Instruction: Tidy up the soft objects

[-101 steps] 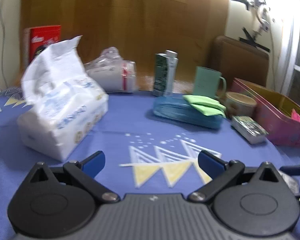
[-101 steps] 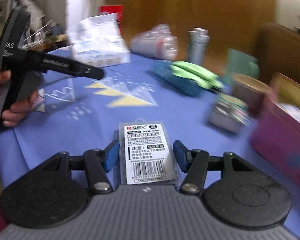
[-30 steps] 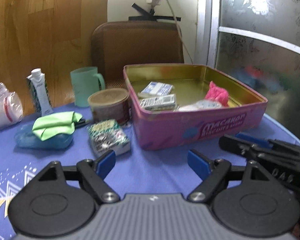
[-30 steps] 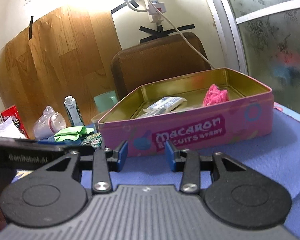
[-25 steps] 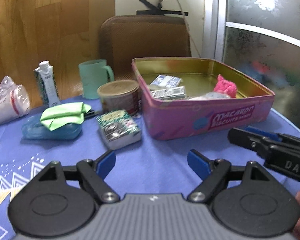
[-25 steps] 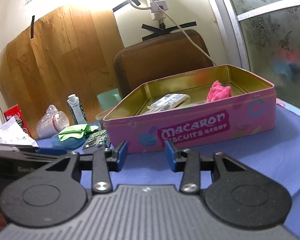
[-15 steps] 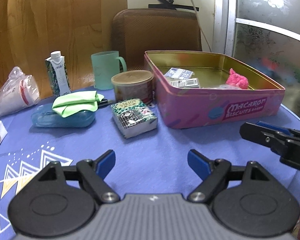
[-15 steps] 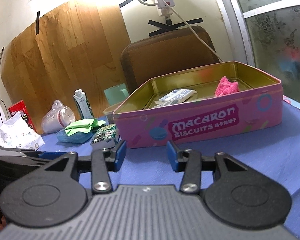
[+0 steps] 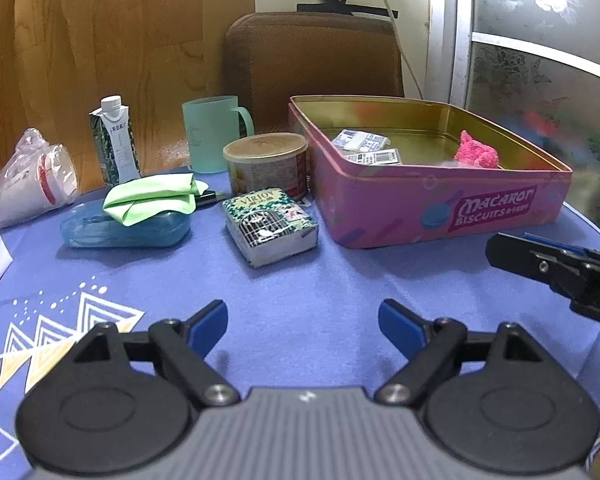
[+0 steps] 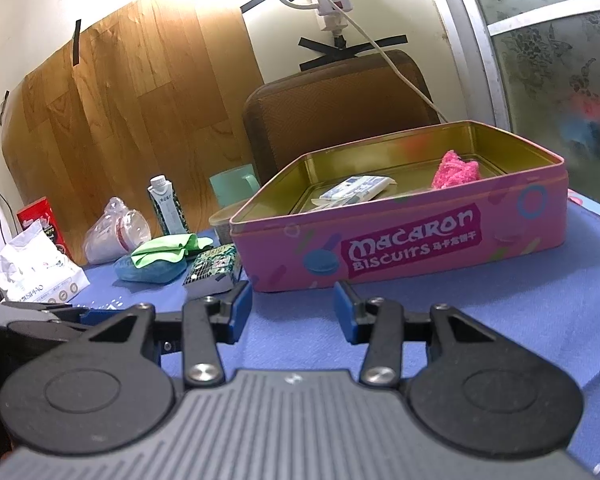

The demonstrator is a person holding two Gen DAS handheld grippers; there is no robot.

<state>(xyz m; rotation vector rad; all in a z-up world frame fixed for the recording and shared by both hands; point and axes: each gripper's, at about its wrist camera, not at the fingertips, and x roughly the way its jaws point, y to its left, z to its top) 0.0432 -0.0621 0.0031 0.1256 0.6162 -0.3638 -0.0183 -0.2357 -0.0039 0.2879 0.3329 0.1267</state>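
A pink biscuit tin (image 9: 440,216) (image 10: 412,244) stands open on the blue tablecloth. Inside it lie a pink fluffy cloth (image 9: 476,154) (image 10: 456,170) and small packets (image 9: 360,140) (image 10: 356,188). A tissue pack (image 9: 270,226) (image 10: 212,268) lies left of the tin. A green cloth (image 9: 152,196) (image 10: 164,250) rests on a blue pouch (image 9: 124,230). My left gripper (image 9: 302,326) is open and empty, low over the cloth. My right gripper (image 10: 294,312) is open and empty, facing the tin's front wall; it also shows in the left wrist view (image 9: 556,268).
A round can (image 9: 266,162), a green mug (image 9: 212,138), a carton (image 9: 114,140), bagged cups (image 9: 28,184) and a large tissue bag (image 10: 36,268) stand along the table's back. A brown chair back (image 9: 312,64) is behind the tin.
Both grippers have drawn back a little from the tin. The left view has swung so that more of the table's left side shows. The right jaws have opened slightly wider.
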